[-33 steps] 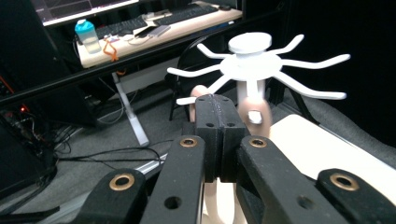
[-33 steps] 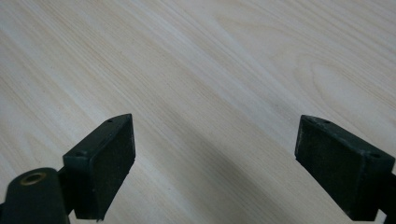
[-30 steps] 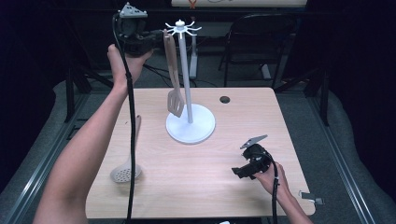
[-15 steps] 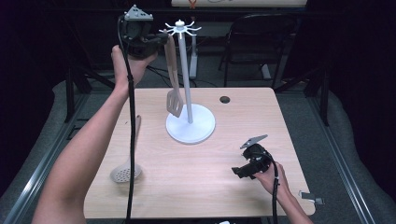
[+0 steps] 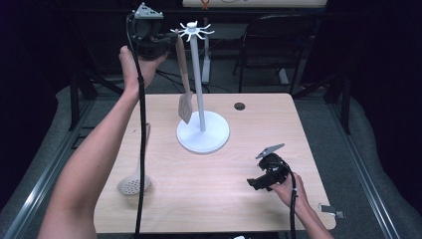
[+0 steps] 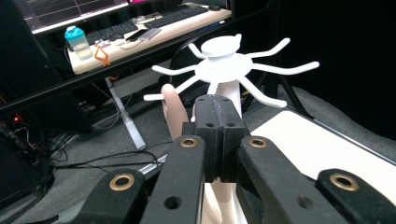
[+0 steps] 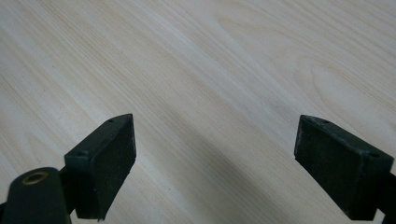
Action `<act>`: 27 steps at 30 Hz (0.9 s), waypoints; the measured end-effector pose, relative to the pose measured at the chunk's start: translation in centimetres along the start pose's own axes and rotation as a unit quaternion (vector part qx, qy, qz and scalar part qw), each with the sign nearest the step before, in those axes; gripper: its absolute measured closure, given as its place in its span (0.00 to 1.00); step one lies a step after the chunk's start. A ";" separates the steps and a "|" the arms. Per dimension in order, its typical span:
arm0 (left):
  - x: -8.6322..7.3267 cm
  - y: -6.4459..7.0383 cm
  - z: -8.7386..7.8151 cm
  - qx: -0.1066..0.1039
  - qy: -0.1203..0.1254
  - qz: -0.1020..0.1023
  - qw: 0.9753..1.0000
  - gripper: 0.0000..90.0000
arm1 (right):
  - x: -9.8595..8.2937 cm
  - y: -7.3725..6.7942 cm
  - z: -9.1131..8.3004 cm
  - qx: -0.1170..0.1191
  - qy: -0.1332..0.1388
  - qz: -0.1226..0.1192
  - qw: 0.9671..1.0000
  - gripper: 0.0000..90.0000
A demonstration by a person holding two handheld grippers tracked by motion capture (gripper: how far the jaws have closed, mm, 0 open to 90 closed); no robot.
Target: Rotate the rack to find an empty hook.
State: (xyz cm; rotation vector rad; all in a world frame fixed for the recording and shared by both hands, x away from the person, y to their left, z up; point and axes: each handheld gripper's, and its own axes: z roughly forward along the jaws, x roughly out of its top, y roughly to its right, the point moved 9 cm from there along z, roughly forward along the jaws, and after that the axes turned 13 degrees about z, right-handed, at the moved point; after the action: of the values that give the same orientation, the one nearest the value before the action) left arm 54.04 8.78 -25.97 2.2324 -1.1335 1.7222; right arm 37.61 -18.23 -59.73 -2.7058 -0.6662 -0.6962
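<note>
Left gripper view looks along the left gripper point(image 6: 215, 135), whose jaws are pressed together around the top of a pale wooden handle just below the radial hooks of the white utensil stand point(image 6: 219, 65). From the high view, that left gripper point(image 5: 161, 44) is raised beside the hook crown, and the wooden spatula point(image 5: 184, 84) hangs straight down from it, its slotted blade close to the stand's pole and above the round base point(image 5: 203, 134).

The step in hand looks like hanging the spatula: the handle's end is level with the hooks, very near one prong, but whether its hole has caught on a hook cannot be told. The next move calls for a small sideways nudge to seat the hole over a prong, then a gentle release so the spatula does not swing against the pole.

Right gripper point(image 5: 263, 180) rests low over the near right of the worktop point(image 5: 298, 129), jaws spread wide and holding nothing; its own view shows bare wood grain between them. A perforated skimmer spoon point(image 5: 135, 179) lies on the worktop's near left, probably the next utensil to hang.
</note>
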 end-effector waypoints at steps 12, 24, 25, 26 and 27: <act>-0.2 -0.8 0.6 0.009 -0.008 -0.009 1.000 1.00 | -0.1 0.1 -0.2 -0.003 -0.008 -0.005 1.000 0.14; -0.6 -2.0 0.5 0.013 -0.003 -0.025 1.000 1.00 | -0.1 0.0 0.0 0.001 -0.004 -0.001 1.000 0.14; -0.7 -2.0 0.3 0.013 -0.001 -0.026 1.000 0.99 | -0.1 0.1 0.0 0.001 -0.003 -0.002 1.000 0.14; -0.8 -2.1 0.1 0.013 0.001 -0.029 0.999 0.97 | -0.1 0.1 0.0 0.001 -0.003 -0.002 1.000 0.14; -0.9 -2.2 -0.1 0.012 0.003 -0.032 0.999 0.95 | -0.1 0.1 0.0 0.001 -0.003 -0.002 1.000 0.14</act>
State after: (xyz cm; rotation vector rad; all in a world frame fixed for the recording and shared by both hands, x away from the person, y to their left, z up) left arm 55.20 10.83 -26.00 2.2509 -1.0334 1.7260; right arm 37.53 -18.33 -59.76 -2.7066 -0.6739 -0.6868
